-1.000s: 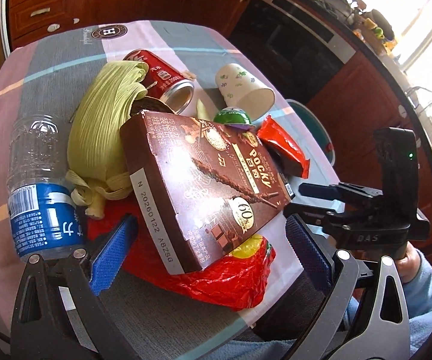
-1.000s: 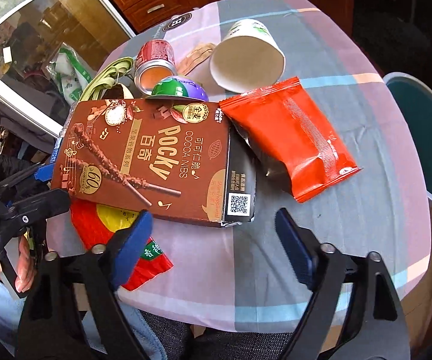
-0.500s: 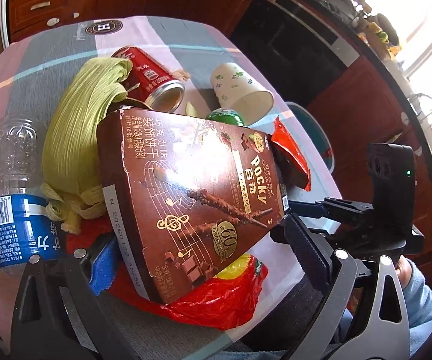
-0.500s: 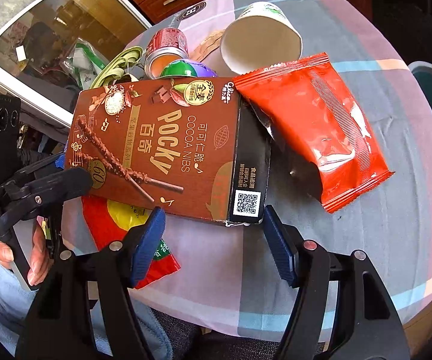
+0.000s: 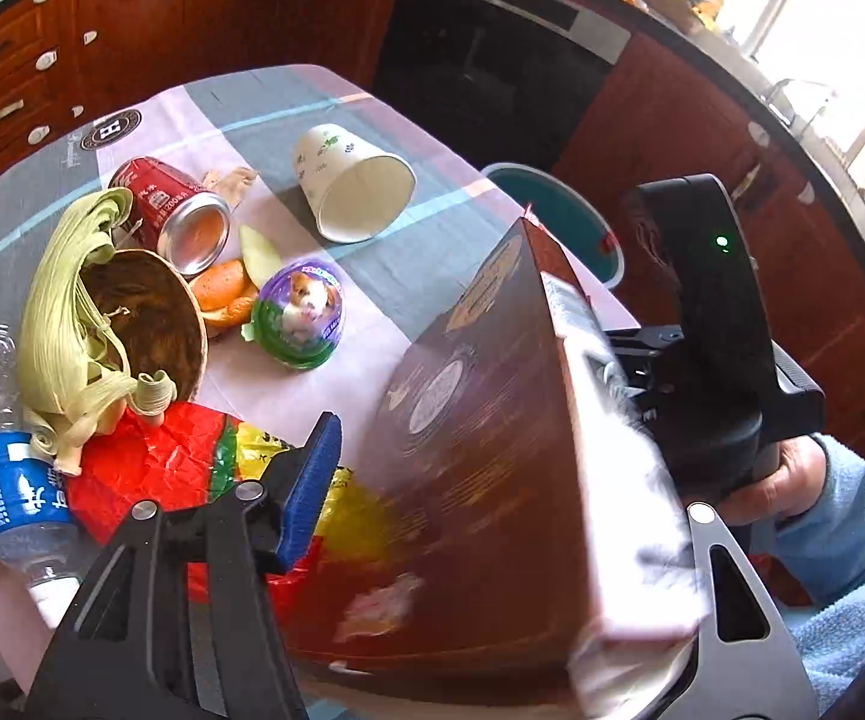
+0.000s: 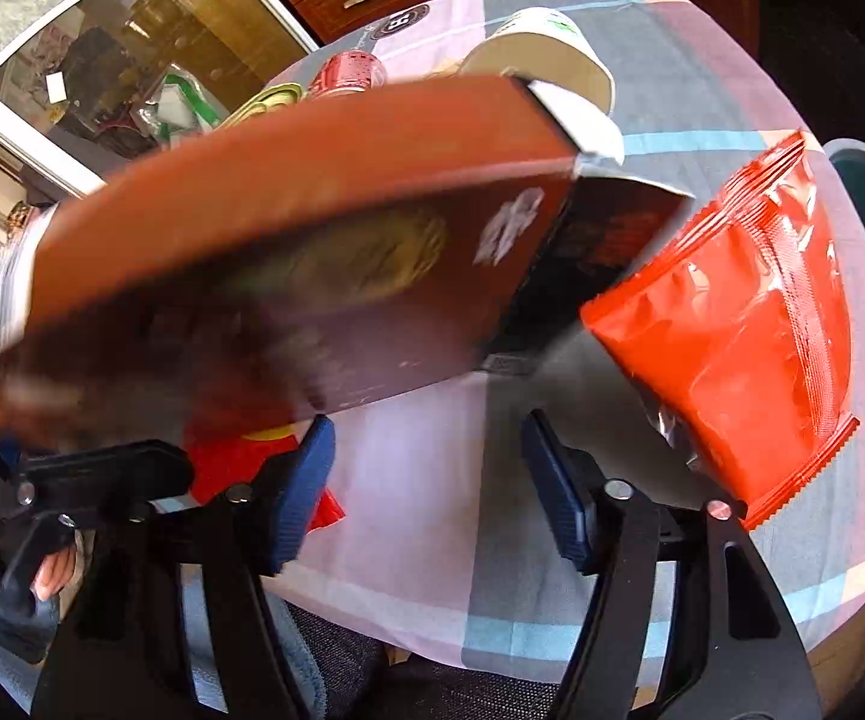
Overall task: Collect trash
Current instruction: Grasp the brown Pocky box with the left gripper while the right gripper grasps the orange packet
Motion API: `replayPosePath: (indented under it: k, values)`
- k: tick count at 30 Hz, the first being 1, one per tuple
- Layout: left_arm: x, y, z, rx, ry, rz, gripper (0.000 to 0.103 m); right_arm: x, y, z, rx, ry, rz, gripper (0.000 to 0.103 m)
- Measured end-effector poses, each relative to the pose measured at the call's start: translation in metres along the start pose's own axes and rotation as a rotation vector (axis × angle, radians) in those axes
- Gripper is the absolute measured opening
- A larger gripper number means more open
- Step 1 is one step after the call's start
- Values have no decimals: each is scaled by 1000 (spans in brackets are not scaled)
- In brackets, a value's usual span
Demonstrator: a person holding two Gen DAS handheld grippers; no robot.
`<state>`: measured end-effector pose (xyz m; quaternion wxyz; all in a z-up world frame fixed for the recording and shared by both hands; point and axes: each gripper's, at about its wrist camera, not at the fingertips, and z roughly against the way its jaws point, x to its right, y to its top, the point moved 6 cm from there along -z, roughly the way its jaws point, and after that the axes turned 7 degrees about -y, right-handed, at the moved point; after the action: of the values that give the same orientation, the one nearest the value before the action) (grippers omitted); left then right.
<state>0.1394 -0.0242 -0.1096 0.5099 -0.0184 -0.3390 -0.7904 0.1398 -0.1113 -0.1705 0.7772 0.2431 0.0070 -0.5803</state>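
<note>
- Our left gripper [image 5: 492, 516] had just been closing its jaws, and the big brown snack box [image 5: 492, 420] sat between them; the box was blurry and hid the far finger, so we could not tell if the pads pressed it.
- Our right gripper [image 6: 426, 492] had also been closing a bit, but its jaws were still apart with only the striped tablecloth [image 6: 702, 120] between them.
- The brown snack box was up off the table and tilted.
- A red snack bag [image 6: 732, 330] lay on the cloth beside the box.
- A teal bin [image 5: 558, 210] stood past the table edge.
- A paper cup [image 5: 354, 192] lay on its side.
- A red can [image 5: 174, 210] lay near it.
- A purple and green egg-shaped toy shell [image 5: 300, 312] lay between the can and the box.
</note>
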Motion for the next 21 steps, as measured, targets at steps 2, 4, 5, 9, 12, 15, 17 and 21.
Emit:
replayPosePath:
  k: [2, 4, 5, 9, 12, 15, 17, 21]
  values:
    - [-4, -1, -5, -4, -5, 37, 27, 1, -5, 4, -21, 34, -14, 59]
    - [-6, -3, -5, 10, 9, 42, 20, 4, -9, 14, -9, 20, -1, 60]
    - [-7, -3, -4, 13, 17, 41, 20, 5, -11, 20, -3, 20, 1, 62]
    - [-12, -6, -1, 22, 26, 62, 20, 13, -12, 55, 80, 2, 7, 73]
    - [-12, -6, 0, 26, 21, 70, 20, 29, -3, 79, 186, -77, -4, 82]
    - [-7, -5, -1, 21, 24, 62, 20, 53, 9, 76, 216, -188, -16, 93]
    - [-5, -5, -2, 15, 33, 52, 20, 69, 19, 58, 173, -249, -4, 93]
    - [-6, -6, -1, 8, 55, 60, 23, 97, 22, 29, 69, -270, -20, 93]
